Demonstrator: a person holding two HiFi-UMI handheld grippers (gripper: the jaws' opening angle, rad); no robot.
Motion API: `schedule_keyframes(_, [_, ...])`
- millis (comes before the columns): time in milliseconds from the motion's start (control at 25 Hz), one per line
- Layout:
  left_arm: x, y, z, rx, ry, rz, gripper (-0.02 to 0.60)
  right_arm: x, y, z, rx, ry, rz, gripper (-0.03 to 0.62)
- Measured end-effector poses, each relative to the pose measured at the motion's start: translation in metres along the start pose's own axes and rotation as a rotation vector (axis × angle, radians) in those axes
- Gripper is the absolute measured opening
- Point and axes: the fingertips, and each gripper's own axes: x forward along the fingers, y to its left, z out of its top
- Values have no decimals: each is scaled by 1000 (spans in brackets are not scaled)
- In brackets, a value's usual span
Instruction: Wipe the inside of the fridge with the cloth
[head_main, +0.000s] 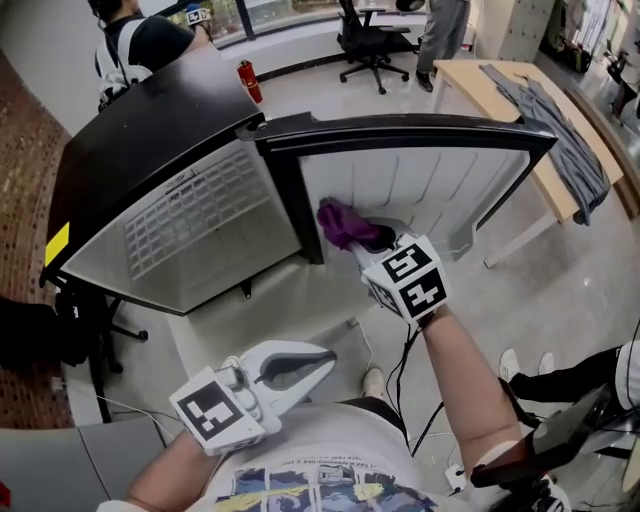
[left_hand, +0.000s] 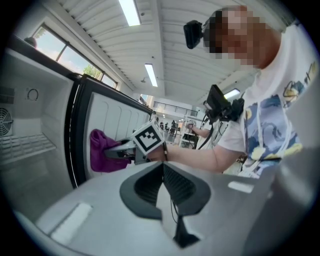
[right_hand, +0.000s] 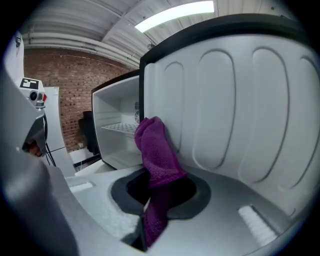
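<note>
- Right gripper (right_hand: 155, 200) is clamped on the purple cloth (right_hand: 156, 150), which is bunched at the hinge edge of the fridge door's ribbed liner (right_hand: 240, 110)
- Best pressed flatter, then stroked along the ribs
- Left gripper (left_hand: 165, 197), jaws together and empty, hangs low, well apart from the fridge

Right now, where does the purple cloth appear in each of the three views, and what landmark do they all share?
Head view: purple cloth at centre, by the open fridge door, held by the right gripper.
Left gripper view: cloth left of centre, beside the door's dark edge.
Right gripper view: cloth at centre, clamped in the jaws.
Shared landmark: the door's ribbed white inner side.
</note>
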Motion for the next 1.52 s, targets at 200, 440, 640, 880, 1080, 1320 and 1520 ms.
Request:
schedule_keyframes(200, [5, -1, 0, 3, 9, -14, 6, 1, -16, -15, 9, 19, -47, 54])
schedule_keyframes(440, [20, -8, 2, 7, 16, -46, 6, -17, -46, -26, 26, 23, -118, 54])
schedule_keyframes(640, [31, -11, 2, 8, 18, -65, 6, -34, -71, -36, 57, 22, -176, 54])
schedule_keyframes(880, [47, -17, 6, 13, 17, -97, 6, -59, -98, -45, 73, 24, -240, 54])
schedule_keyframes(1080, [60, -24, 8, 15, 14, -116, 6, -80, -121, -54, 90, 29, -298, 54])
schedule_keyframes(1320, [68, -19, -2, 64, 18, -115, 6, -101, -146, -69, 114, 39, -361, 54])
schedule_keyframes(1520, [79, -28, 4, 74, 8, -127, 6, -117, -161, -75, 125, 42, -399, 54])
